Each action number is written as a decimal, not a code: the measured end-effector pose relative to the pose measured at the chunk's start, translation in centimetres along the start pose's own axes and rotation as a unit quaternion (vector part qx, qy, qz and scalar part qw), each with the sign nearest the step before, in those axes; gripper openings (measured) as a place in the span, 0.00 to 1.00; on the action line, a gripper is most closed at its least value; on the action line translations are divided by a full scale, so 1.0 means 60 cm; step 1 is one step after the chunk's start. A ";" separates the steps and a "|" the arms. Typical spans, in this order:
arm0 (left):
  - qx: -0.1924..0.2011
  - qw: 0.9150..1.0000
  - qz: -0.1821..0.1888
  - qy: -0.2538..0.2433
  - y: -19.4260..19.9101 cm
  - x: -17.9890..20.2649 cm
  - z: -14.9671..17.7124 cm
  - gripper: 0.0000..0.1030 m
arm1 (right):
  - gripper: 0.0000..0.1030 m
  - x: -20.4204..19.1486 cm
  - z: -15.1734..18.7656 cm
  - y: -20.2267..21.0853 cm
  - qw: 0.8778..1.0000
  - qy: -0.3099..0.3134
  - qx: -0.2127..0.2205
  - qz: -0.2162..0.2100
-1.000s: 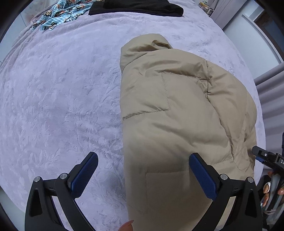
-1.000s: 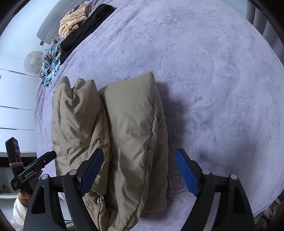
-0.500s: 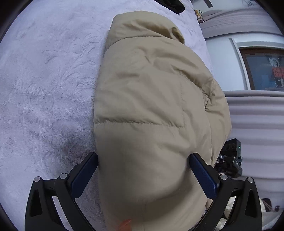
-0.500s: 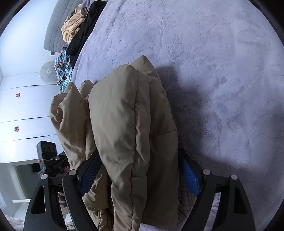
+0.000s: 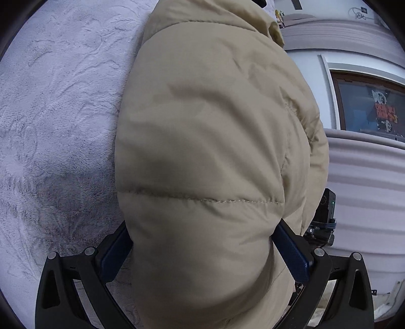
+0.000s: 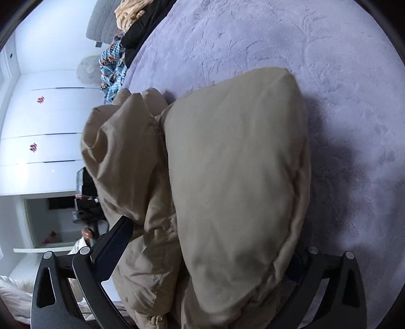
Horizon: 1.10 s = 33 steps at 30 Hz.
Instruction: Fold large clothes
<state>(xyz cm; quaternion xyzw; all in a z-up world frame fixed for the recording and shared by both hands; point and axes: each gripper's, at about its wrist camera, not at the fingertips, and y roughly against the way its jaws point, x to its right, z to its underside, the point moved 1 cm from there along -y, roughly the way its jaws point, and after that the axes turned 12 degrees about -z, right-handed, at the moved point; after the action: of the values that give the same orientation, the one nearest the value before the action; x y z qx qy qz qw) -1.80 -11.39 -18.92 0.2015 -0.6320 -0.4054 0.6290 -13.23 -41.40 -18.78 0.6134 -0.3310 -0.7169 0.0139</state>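
Observation:
A tan puffer jacket, folded into a thick bundle, lies on the lilac fleece bed cover. My left gripper stands wide, and the jacket's near end bulges between its blue pads. From the other side, the jacket fills the span of my right gripper, whose jaws are opening. Its left finger shows beside a loose fold. The bundle hides its right finger.
At the far end of the bed cover lie a black garment, a tan one and a blue patterned one. White cabinets stand beyond the bed's left edge. A window is at the right.
Both grippers have dropped and closed in on the jacket, which now fills the space between their fingers. The right jaws have widened. The jacket's near end looks lifted and bunched.

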 end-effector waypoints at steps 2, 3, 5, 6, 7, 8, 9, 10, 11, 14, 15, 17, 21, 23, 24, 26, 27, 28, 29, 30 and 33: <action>0.000 1.000 -0.006 0.005 -0.003 0.007 0.002 1.00 | 1.00 0.004 -0.009 -0.018 1.000 -0.007 -0.011 0.015; 0.004 1.000 -0.013 0.006 -0.002 0.013 0.005 1.00 | 1.00 0.005 -0.013 -0.026 1.000 -0.014 -0.014 0.019; 0.018 0.999 -0.035 0.000 0.002 0.030 0.010 1.00 | 1.00 0.014 -0.020 -0.032 0.999 -0.038 -0.017 0.025; 0.025 0.999 -0.047 -0.007 0.005 0.040 0.012 0.99 | 1.00 0.017 -0.022 -0.034 0.998 -0.047 -0.014 0.024; 0.034 0.997 -0.061 -0.019 0.007 0.053 0.017 0.98 | 1.00 0.020 -0.022 -0.035 0.998 -0.054 -0.010 0.022; 0.040 0.996 -0.071 -0.029 0.011 0.063 0.018 0.96 | 1.00 0.021 -0.022 -0.036 0.998 -0.060 -0.009 0.020; 0.045 0.995 -0.081 -0.037 0.016 0.072 0.020 0.93 | 0.98 0.023 -0.021 -0.036 0.998 -0.066 -0.010 0.018; 0.050 0.994 -0.086 -0.042 0.022 0.078 0.020 0.89 | 0.95 0.025 -0.021 -0.036 0.997 -0.071 -0.009 0.012; 0.055 0.993 -0.089 -0.045 0.029 0.084 0.020 0.87 | 0.87 0.024 -0.020 -0.035 0.997 -0.073 -0.007 0.003; 0.075 0.992 -0.089 -0.055 0.050 0.098 0.033 0.78 | 0.64 0.007 -0.021 -0.027 0.998 -0.059 0.002 -0.016; 0.080 0.991 -0.088 -0.059 0.058 0.094 0.043 0.77 | 0.58 -0.001 -0.020 -0.026 0.999 -0.050 0.003 -0.019; 0.089 0.990 -0.081 -0.067 0.071 0.101 0.049 0.77 | 0.53 -0.021 -0.021 -0.028 0.999 -0.030 0.003 -0.015; 0.109 0.989 -0.066 -0.081 0.108 0.095 0.057 0.77 | 0.51 -0.064 -0.026 -0.040 1.000 -0.006 0.010 -0.011; 0.119 0.987 -0.060 -0.084 0.134 0.086 0.053 0.77 | 0.51 -0.088 -0.026 -0.047 1.000 0.006 0.016 -0.011; 0.123 0.987 -0.058 -0.085 0.148 0.079 0.051 0.77 | 0.51 -0.101 -0.027 -0.054 1.000 0.011 0.019 -0.012; 0.131 0.986 -0.054 -0.089 0.182 0.061 0.042 0.77 | 0.51 -0.129 -0.032 -0.075 0.999 0.019 0.025 -0.012; 0.134 0.985 -0.053 -0.091 0.200 0.054 0.034 0.77 | 0.51 -0.141 -0.032 -0.086 0.999 0.023 0.028 -0.012; 0.138 0.985 -0.052 -0.093 0.220 0.040 0.028 0.77 | 0.51 -0.157 -0.033 -0.101 0.999 0.028 0.031 -0.012; 0.141 0.984 -0.052 -0.096 0.242 0.024 0.021 0.77 | 0.51 -0.171 -0.032 -0.116 0.999 0.032 0.034 -0.013; 0.144 0.983 -0.053 -0.099 0.263 0.008 0.015 0.77 | 0.51 -0.184 -0.031 -0.130 0.999 0.036 0.037 -0.013; 0.155 0.981 -0.058 -0.100 0.335 -0.053 -0.001 0.77 | 0.51 -0.236 -0.032 -0.191 0.998 0.047 0.044 -0.015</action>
<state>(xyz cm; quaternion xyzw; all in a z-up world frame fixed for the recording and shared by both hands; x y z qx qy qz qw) 3.80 2.87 -5.53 0.2915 -0.7343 -0.3562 0.4989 -3.56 -27.28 -12.13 0.6516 -0.3517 -0.6720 -0.0082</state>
